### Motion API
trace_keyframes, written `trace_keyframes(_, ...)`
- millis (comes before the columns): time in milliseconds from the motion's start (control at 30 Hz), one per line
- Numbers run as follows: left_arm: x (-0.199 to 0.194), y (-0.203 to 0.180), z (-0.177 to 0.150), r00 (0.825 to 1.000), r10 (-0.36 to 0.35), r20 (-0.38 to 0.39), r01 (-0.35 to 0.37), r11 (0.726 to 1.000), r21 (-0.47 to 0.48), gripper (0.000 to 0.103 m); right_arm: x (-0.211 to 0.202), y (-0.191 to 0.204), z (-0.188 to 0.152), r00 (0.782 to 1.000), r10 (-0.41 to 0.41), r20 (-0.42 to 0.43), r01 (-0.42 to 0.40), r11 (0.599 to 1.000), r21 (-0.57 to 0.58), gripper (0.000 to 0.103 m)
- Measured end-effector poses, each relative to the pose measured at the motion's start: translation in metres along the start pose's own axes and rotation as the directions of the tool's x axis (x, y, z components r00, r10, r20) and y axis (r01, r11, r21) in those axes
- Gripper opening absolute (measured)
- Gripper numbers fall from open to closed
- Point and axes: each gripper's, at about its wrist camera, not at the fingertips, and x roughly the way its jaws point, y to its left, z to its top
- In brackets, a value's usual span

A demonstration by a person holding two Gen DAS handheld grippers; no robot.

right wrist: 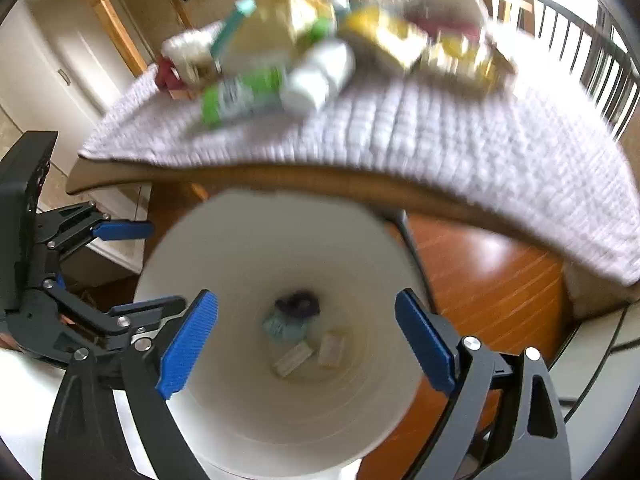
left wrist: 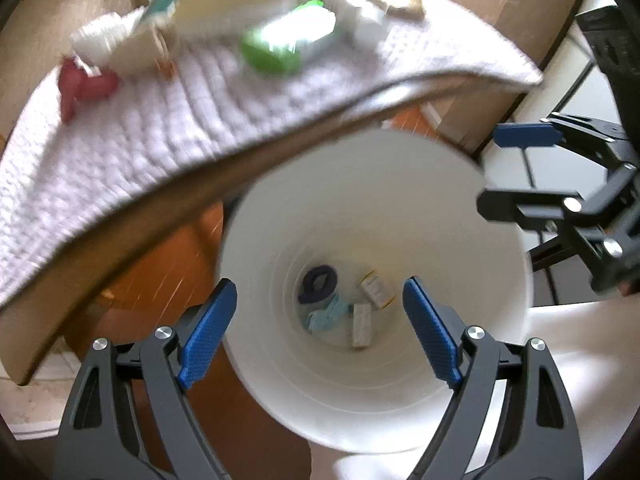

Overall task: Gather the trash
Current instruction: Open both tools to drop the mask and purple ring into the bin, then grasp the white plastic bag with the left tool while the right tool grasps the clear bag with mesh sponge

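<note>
Left wrist view: the left gripper point(left wrist: 320, 332) hangs over a white bin point(left wrist: 376, 216), its blue pads point(left wrist: 208, 336) wide apart with nothing between them. The right gripper point(left wrist: 516, 168) shows at the right, by the bin's rim, its jaws also apart and empty. At the bin's bottom lie a dark ring point(left wrist: 318, 282), a teal wrapper point(left wrist: 326, 314) and two small boxes point(left wrist: 362, 324). The bin stands on the floor just below the table's near edge point(left wrist: 224, 188). On the table's white cloth point(left wrist: 168, 128) lie blurred items, a green bottle point(left wrist: 280, 44) among them, near the far edge.
</note>
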Motion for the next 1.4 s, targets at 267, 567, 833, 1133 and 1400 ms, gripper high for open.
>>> trace_keyframes(267, -0.090, 0.014, 0.027, 0.959, -0.022, 0.284, 0.020, 1.000, 0.008, 0.101, -0.064, -0.012, 0.036, 0.955, -0.160, 0.251, 0.162, 0.987, 0.011, 0.099)
trace_keyframes(567, -0.100, 0.086, 0.061, 0.910, 0.271, 0.314, -0.204, 0.952, -0.229, 0.101, -0.061, -0.061, 0.091, 0.936, -0.195, 0.294, 0.152, 0.975, 0.161, 0.099)
trace_keyframes(833, -0.085, 0.123, 0.090, 0.917, 0.282, 0.282, -0.214, 0.945, -0.249, 0.101, -0.033, -0.108, 0.120, 0.951, -0.191, 0.243, 0.129, 0.960, 0.248, 0.099)
trace_keyframes(1133, -0.060, 0.139, 0.119, 0.949, 0.190, 0.249, -0.132, 0.964, -0.232, 0.097, -0.008, -0.127, 0.134, 0.963, -0.178, 0.203, 0.120, 0.956, 0.269, 0.098)
trace_keyframes(1400, -0.044, 0.152, 0.129, 0.970, 0.129, 0.205, -0.080, 0.970, -0.230, 0.068, 0.009, -0.145, 0.144, 0.972, -0.159, 0.173, 0.102, 0.949, 0.298, 0.092)
